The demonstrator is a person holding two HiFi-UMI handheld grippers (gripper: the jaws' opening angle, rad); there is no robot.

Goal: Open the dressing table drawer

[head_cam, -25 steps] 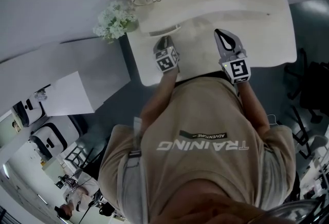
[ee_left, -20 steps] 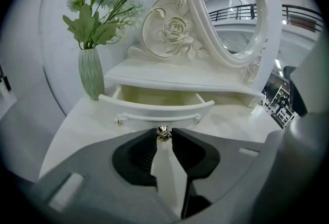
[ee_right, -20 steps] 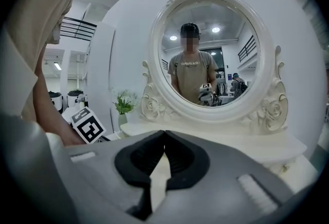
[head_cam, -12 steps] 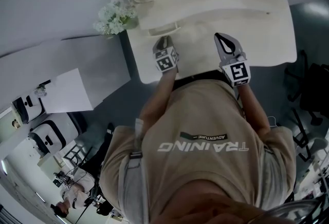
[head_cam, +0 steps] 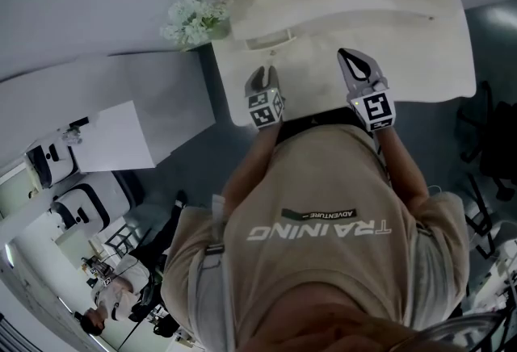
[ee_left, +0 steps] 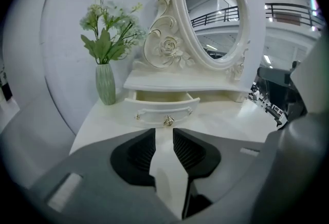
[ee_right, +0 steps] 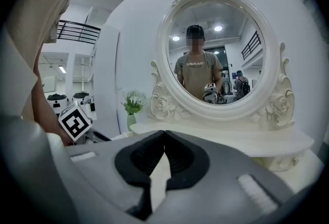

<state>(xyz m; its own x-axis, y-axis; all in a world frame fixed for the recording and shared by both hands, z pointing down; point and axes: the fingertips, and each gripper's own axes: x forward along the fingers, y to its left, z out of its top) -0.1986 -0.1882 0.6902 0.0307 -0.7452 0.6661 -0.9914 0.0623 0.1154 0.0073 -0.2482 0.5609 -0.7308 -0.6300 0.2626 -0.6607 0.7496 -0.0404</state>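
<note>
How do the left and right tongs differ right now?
The left tongs stand apart, opening, with nothing between them; the right tongs are closed tip to tip. The left tongs face the pulled-out drawer; the right tongs face the mirror. Both are grey with black ribbed pads.

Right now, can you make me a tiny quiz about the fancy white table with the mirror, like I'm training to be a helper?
1. Pick one: the small drawer under the mirror is A) shut tight, B) pulled out, C) lying on the floor.
2. True or false: in the left gripper view, the green vase stands to the right of the drawer.
3. Fill in: the right gripper's jaw tips are ____.
Key: 1 B. 2 False, it stands to the left. 3 Together, with nothing between them.
</note>
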